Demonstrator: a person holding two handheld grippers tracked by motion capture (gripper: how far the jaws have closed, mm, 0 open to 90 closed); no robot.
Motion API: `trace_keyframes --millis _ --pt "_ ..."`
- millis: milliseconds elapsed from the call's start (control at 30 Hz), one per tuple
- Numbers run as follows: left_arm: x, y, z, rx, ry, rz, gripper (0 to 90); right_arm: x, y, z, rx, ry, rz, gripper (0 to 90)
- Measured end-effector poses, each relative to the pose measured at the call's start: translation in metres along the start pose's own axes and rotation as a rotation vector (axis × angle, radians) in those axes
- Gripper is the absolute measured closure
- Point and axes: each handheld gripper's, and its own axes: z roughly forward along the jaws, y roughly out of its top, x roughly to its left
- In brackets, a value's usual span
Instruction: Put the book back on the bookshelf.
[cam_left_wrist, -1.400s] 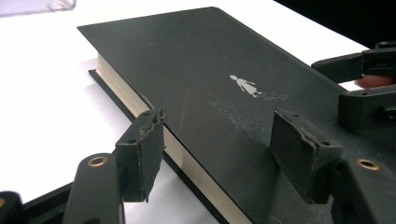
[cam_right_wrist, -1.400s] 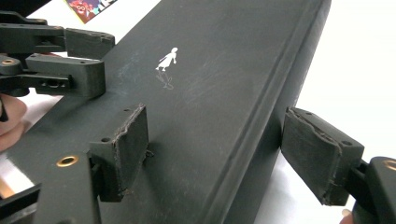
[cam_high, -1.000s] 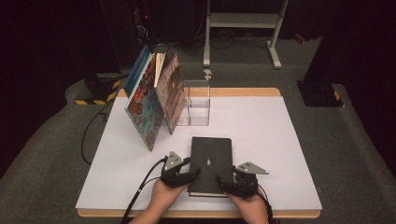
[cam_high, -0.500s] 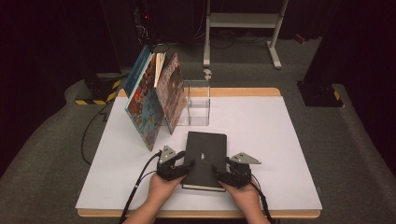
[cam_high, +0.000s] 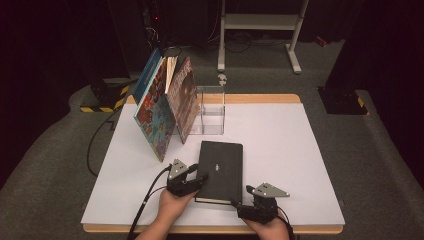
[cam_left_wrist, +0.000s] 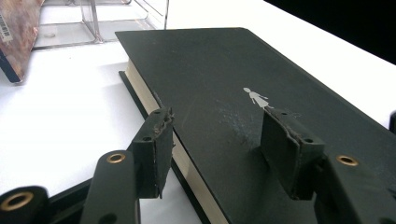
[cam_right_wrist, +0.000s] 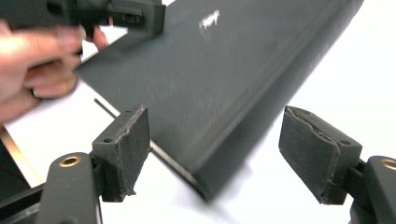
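The high view looks forward and down from above the person's side, taking in the whole white surface (cam_high: 280, 150) from some way off. The left gripper view sits low and close, looking along the black book (cam_left_wrist: 224, 88) toward the clear stand (cam_left_wrist: 116, 18). The right gripper view, equally close, faces the same book (cam_right_wrist: 219, 79) from its near corner. All three share that book (cam_high: 221, 165).
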Motion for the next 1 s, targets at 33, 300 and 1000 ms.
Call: trace_keyframes --millis 33,300,1000 --pt "0.0 0.0 0.0 -0.001 0.0 -0.001 44.0 0.0 -0.002 -0.001 0.0 0.001 -0.003 24.7" --pt "0.0 0.0 0.001 -0.005 0.002 -0.012 43.6 0.0 -0.001 0.001 -0.012 -0.022 -0.037 25.4" --pt "0.002 0.001 0.002 -0.007 0.021 -0.025 37.3 -0.004 0.012 0.009 -0.028 -0.067 -0.082 34.4"
